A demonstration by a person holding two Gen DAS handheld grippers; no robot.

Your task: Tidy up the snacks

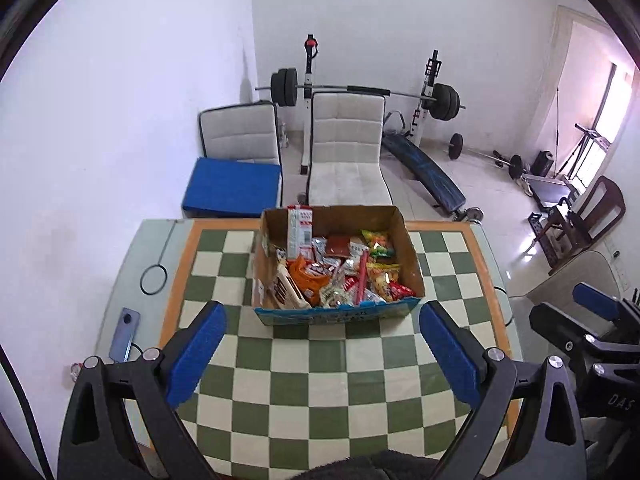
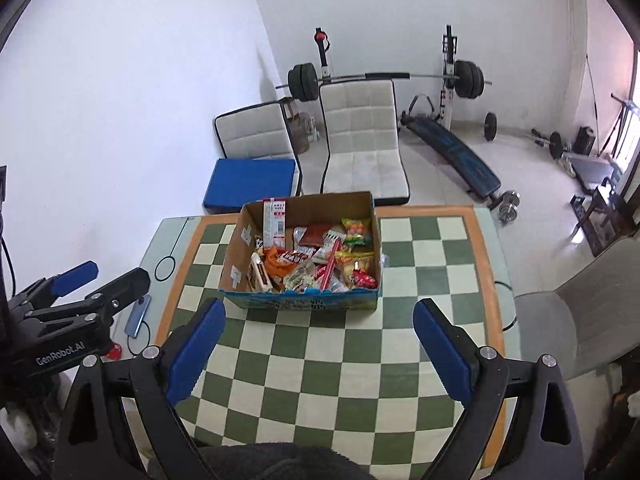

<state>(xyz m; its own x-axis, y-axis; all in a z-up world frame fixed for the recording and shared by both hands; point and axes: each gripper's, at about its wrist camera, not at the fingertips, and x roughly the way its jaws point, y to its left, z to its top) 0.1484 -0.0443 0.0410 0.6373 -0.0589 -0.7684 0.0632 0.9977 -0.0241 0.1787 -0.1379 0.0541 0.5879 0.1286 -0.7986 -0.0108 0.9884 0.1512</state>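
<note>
Left gripper [image 1: 322, 350] jaws apart and empty, right gripper [image 2: 318, 344] likewise, cardboard box [image 1: 336, 314] of snacks [image 1: 340, 268] ahead on checkered table [image 1: 312, 380]

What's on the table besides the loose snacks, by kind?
Cardboard box of snacks: 1
Phone: 1
Black cable loop: 1
Checkered mat: 1
Total: 4
</note>
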